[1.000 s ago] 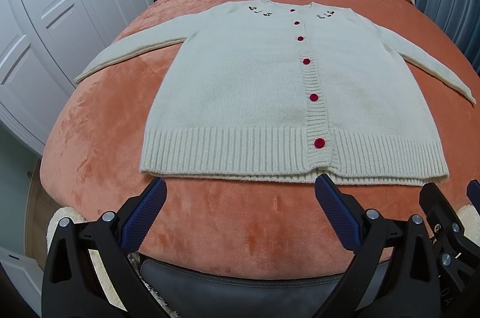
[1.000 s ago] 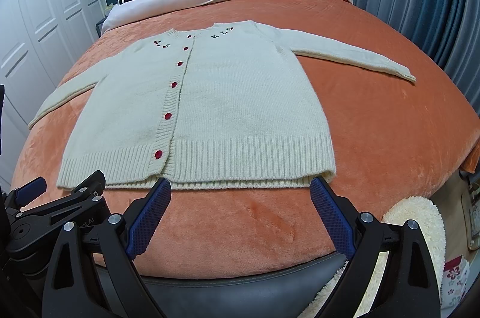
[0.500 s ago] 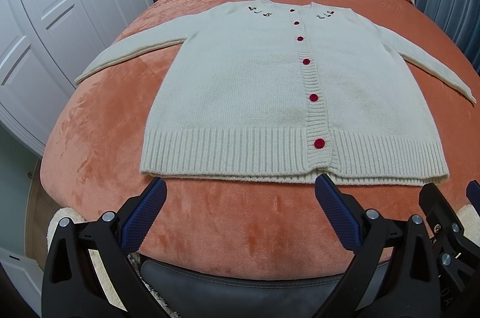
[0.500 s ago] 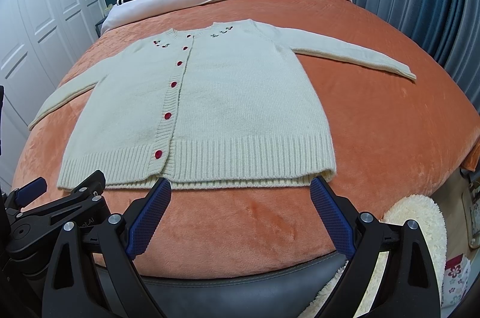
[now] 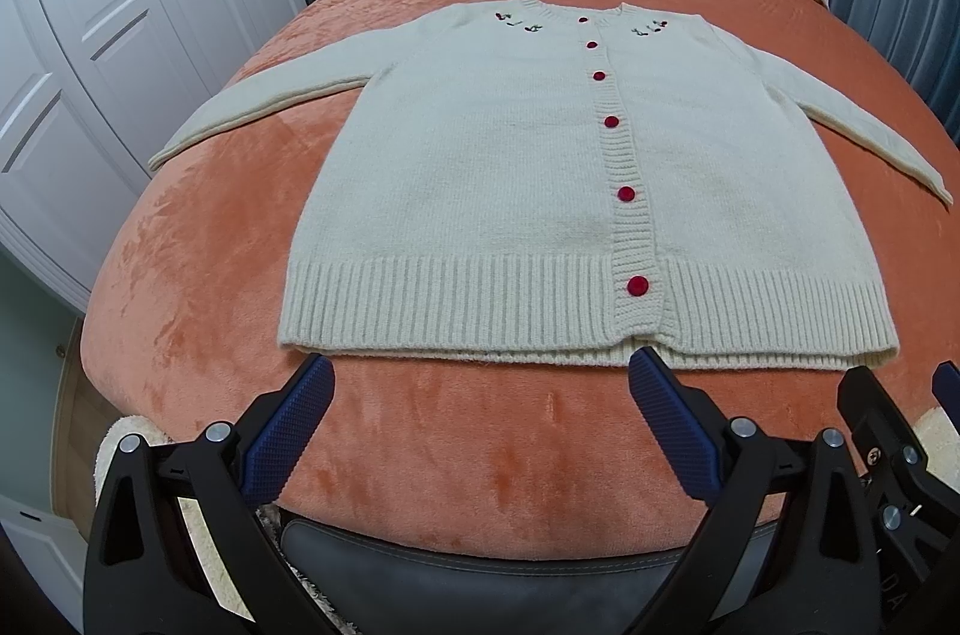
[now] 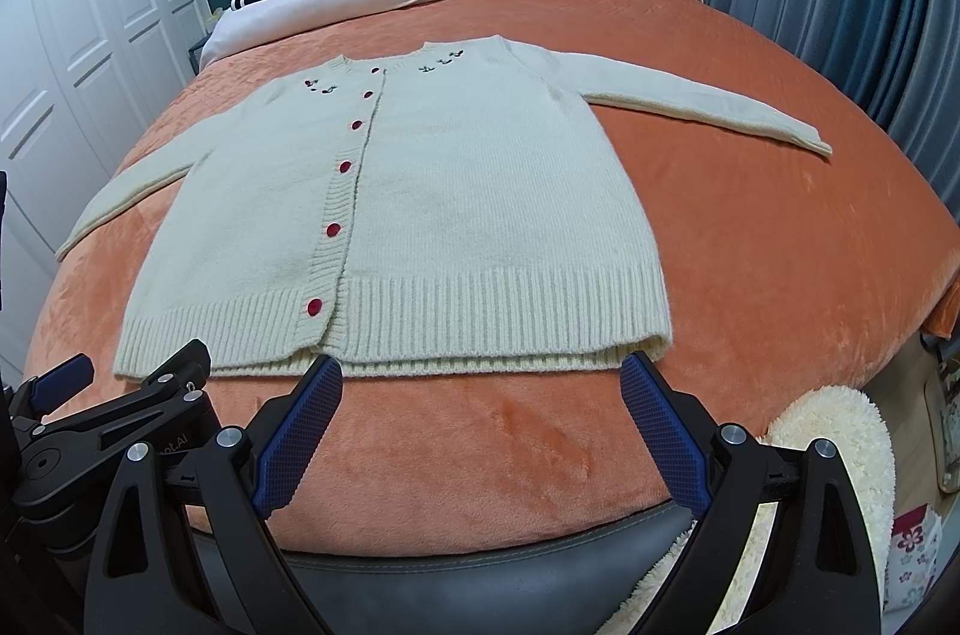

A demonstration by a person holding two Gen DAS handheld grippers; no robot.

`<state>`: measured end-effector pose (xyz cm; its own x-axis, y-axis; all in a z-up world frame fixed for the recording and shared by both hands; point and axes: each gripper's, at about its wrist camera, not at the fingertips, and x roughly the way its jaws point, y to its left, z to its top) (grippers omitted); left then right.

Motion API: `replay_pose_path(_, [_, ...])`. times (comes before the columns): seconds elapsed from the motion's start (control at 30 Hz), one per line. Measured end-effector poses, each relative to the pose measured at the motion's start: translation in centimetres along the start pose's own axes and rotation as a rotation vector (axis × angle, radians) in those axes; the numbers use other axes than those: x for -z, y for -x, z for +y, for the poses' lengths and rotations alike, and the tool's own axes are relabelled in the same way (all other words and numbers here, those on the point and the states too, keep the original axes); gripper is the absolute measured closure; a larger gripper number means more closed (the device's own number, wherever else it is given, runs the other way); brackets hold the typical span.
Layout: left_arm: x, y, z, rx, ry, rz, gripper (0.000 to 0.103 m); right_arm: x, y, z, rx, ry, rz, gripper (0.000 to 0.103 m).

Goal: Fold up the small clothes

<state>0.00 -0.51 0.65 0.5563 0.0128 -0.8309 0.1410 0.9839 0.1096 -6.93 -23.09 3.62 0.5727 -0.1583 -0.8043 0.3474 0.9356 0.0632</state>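
Cardigan (image 5: 516, 191) flat, hem toward both tongs (image 5: 480, 407) (image 6: 480, 401), collar far; tongs spread, empty.

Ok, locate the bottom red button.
Left wrist view: bottom red button sits in the cardigan's ribbed hem, just beyond the open left tool.

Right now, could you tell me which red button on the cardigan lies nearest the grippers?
The lowest red button, the only one on the ribbed hem band.
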Motion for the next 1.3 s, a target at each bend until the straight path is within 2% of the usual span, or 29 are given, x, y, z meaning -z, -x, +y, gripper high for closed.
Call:
replay_pose_path(0.5, [0.2, -1.4, -0.5, 0.006, -0.001, 0.022, 0.007, 0.2, -1.3, -0.3, -0.003, -0.013, 0.027, 0.011])
replay_pose_path(0.57, [-0.1, -2.1, -0.5, 0.029, 0.008, 0.034, 0.006, 0.0, -2.2, -0.4, -0.026, -0.003, 0.04, 0.011])
replay_pose_path(0.67, [-1.0, -3.4, 0.5, 0.098, 0.08, 0.056, 0.005, -1.3, -3.8, -1.8, -0.092, 0.003, 0.045, 0.011])
replay_pose_path(0.8, [-2.8, -5.8, 3.5, 0.155, 0.207, 0.088, 0.005, -5.7, -6.5, -8.8, -0.104, -0.125, -0.005, 0.011])
replay_pose_path(0.87, [-3.5, -6.9, 5.0, 0.164, 0.26, 0.088, 0.005, -8.7, -8.8, -14.3, -0.085, -0.237, -0.026, 0.011])
replay_pose_path(1.03, [-5.2, -8.9, 7.9, 0.109, 0.336, 0.066, 0.005, -14.9, -15.5, -29.6, -0.053, -0.595, -0.082, 0.011])
replay_pose_path(1.13, [-6.1, -9.9, 8.5, 0.084, 0.339, 0.058, 0.005, -16.5, -19.5, -36.6, -0.025, -0.793, -0.106, 0.011])
replay_pose_path(1.23, [-6.8, -10.9, 8.5, 0.088, 0.349, 0.061, 0.005, -17.2, -23.1, -40.2, 0.03, -0.91, -0.079, 0.017])
replay_pose_path(1.27, [-7.0, -11.2, 8.4, 0.089, 0.35, 0.062, 0.005, -17.6, -23.9, -40.7, 0.053, -0.928, -0.094, 0.019])
replay_pose_path(1.3, [-7.2, -11.5, 8.3, 0.095, 0.35, 0.063, 0.005, -18.2, -24.1, -40.7, 0.073, -0.926, -0.121, 0.028])
